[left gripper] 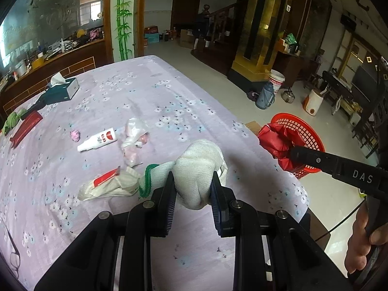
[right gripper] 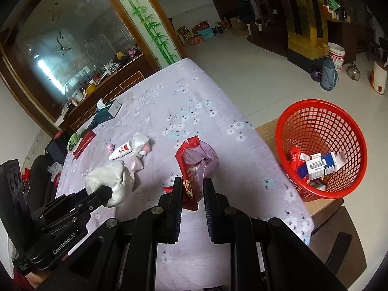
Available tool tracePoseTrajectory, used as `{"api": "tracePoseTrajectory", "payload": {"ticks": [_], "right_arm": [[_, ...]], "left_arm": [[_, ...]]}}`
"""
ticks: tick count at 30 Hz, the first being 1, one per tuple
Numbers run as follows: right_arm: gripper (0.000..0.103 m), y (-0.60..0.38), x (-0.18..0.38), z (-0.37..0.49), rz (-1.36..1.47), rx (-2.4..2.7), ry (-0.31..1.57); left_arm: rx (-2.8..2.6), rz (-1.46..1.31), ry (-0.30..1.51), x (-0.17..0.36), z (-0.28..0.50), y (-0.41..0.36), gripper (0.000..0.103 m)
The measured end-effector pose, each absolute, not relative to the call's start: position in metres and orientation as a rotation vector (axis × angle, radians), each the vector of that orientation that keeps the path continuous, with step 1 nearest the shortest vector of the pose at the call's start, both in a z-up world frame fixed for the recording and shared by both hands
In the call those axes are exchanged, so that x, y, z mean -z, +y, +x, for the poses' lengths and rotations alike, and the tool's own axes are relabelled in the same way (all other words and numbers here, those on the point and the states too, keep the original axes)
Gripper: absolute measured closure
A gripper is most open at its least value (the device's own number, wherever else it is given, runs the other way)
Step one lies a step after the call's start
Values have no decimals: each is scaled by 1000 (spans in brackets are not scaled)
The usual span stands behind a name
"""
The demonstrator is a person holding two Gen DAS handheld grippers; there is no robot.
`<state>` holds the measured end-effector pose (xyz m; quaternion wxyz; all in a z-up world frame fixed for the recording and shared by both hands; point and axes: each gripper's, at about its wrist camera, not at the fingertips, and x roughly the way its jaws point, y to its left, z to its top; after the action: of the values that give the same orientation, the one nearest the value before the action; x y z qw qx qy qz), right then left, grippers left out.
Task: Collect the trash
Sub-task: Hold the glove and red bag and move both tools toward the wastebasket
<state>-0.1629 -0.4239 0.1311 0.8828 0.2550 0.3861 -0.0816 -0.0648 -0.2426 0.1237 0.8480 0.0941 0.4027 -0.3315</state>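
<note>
My left gripper [left gripper: 194, 181] is shut on a bunched white cloth glove [left gripper: 198, 167] with a green cuff, held just above the lilac flowered tablecloth [left gripper: 145, 92]. My right gripper [right gripper: 192, 184] is shut on a crumpled red plastic bag [right gripper: 194, 167], which in the left wrist view hangs as a red bag [left gripper: 274, 143] in front of the red mesh basket [left gripper: 308, 131]. The red basket [right gripper: 322, 111] stands beyond the table's right edge and holds several small boxes. Lying on the cloth are a white spray bottle [left gripper: 97, 141], clear plastic wrappers [left gripper: 135, 135] and a white packet with a red strip [left gripper: 106, 184].
A tissue box [left gripper: 63, 88], a red flat box [left gripper: 25, 128] and a green rag [left gripper: 12, 120] sit at the table's far left. On the floor to the right are a blue thermos [right gripper: 328, 76], a white bucket [right gripper: 337, 55] and a kettle [right gripper: 353, 72]. A dark chair [right gripper: 337, 237] stands under the basket.
</note>
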Motion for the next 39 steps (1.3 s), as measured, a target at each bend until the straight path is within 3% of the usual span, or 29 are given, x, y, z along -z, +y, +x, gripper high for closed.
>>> {"api": "tracePoseTrajectory", "payload": {"ticks": [39], "right_arm": [[85, -434, -133, -159, 511, 111, 796]], "left_arm": [[579, 281, 786, -132, -63, -260, 78]]}}
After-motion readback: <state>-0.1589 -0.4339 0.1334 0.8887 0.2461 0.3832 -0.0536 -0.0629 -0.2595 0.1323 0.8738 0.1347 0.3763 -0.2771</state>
